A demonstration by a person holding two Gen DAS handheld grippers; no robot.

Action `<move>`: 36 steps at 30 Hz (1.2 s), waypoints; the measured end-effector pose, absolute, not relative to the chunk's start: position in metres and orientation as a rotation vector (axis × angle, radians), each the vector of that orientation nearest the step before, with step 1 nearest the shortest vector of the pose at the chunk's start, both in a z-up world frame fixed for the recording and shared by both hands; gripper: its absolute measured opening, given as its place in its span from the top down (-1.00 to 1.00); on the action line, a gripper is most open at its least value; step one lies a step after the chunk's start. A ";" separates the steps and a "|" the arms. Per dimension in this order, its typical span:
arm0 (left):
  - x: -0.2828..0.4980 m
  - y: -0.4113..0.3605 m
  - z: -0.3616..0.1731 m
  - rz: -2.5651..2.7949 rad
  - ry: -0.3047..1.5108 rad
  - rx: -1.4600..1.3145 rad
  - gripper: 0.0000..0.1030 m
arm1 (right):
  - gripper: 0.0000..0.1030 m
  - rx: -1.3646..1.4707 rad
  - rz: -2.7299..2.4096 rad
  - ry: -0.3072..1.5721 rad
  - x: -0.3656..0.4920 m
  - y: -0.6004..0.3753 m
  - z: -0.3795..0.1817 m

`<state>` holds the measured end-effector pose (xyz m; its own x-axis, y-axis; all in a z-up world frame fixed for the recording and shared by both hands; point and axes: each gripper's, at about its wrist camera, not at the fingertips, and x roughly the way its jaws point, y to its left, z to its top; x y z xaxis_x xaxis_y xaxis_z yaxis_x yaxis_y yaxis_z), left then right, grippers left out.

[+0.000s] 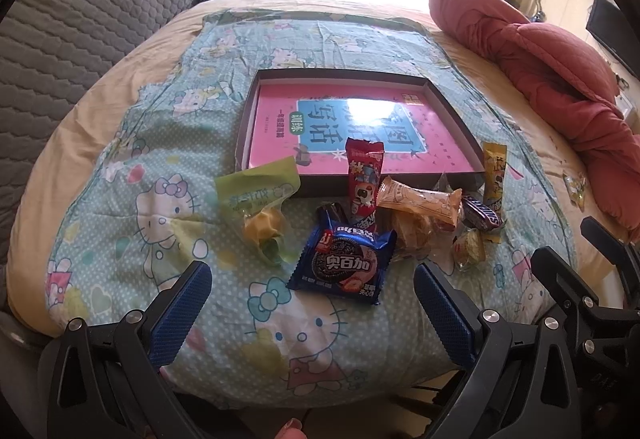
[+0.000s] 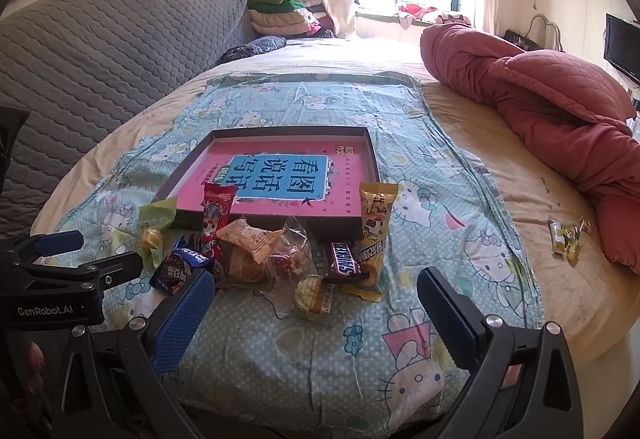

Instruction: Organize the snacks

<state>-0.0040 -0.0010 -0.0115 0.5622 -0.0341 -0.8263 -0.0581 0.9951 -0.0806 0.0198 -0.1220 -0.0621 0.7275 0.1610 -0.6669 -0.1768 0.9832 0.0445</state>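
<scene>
Left tongs spread wide, empty, hovering low over bed, blue cookie packet just ahead between my fingers. Right tongs likewise spread, empty, near small yellow candy and chocolate bar. Snacks heaped on cartoon cloth against near wall of shallow box; pink book inside box; no snack in yet. One stray packet lies well apart by red quilt. Judging sorting not begun. Next: lower left tongs, pinch cookie packet by edge, lift over box wall.

Snacks before box on cloth
</scene>
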 end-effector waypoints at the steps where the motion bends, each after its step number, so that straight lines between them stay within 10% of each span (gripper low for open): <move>1: -0.004 -0.001 -0.012 0.015 0.974 -0.102 -0.96 | -0.98 -0.023 0.187 0.731 0.020 -0.122 -0.062; 36: 0.004 0.043 -0.017 0.056 0.989 -0.200 -0.96 | -0.98 0.059 0.196 0.693 0.032 -0.136 -0.060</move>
<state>0.0035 0.0433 -0.0167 0.5500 -0.0441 -0.8340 -0.1374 0.9802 -0.1424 0.0317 -0.1362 -0.0605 0.7519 0.1988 -0.6286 -0.1600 0.9800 0.1186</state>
